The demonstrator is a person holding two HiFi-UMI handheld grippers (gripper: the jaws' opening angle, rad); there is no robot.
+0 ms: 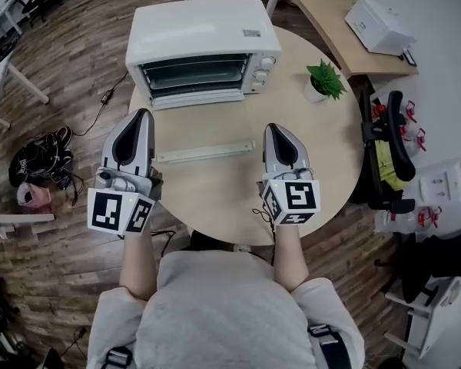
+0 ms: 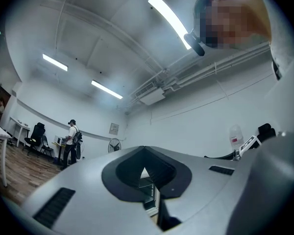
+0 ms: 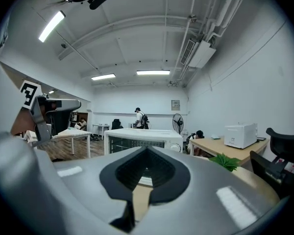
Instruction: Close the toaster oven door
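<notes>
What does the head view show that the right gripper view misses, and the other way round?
Only the head view: a pile of shoes on the wooden floor and the person's grey top.
Only the right gripper view: a pedestal fan, a standing person with a backpack and the ceiling strip lights.
Both: the white toaster oven, the potted plant, the round table and the white boxy appliance on the side desk.

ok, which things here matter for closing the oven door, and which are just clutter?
For the job:
toaster oven
its open door, front rail
left gripper, jaws together
right gripper, jaws together

Lying about:
potted plant
white box
shoes
</notes>
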